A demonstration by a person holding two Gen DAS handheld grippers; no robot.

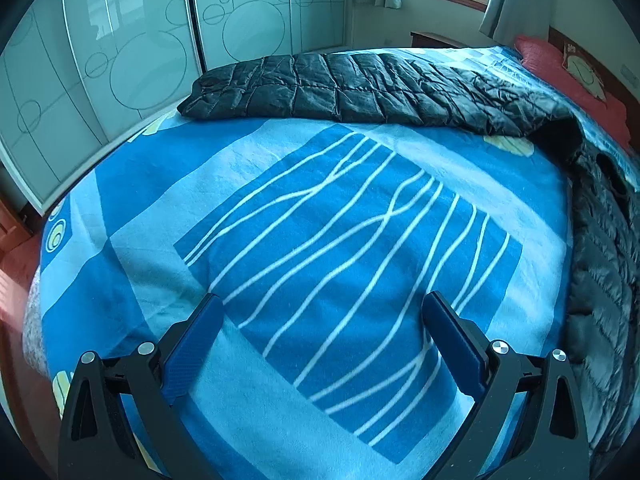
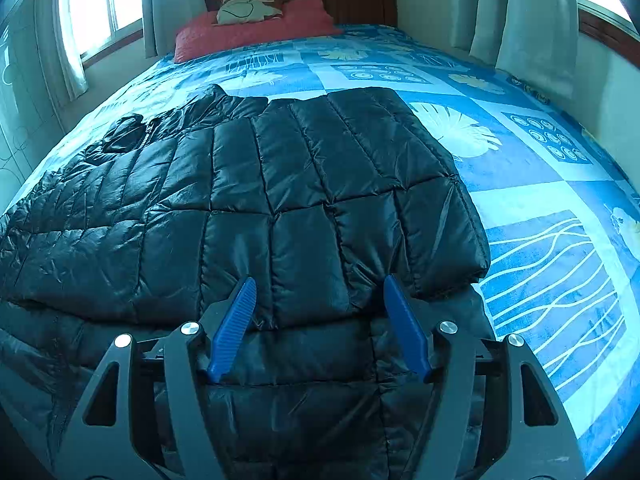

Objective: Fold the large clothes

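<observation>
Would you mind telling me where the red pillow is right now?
The red pillow lies at the head of the bed against the wooden headboard, on the left in the right wrist view, beyond the black jacket.

Black quilted jacket [image 2: 248,200] flat on bed

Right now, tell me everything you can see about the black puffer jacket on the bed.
The black puffer jacket is glossy, quilted in stitched panels, with a zipper near its collar. It lies flat on the blue patterned bedsheet, one sleeve folded across its body; the left view shows a sleeve stretched out sideways. The right tongs are open over its hem, gripping nothing; the left tongs are open over bare sheet.
</observation>
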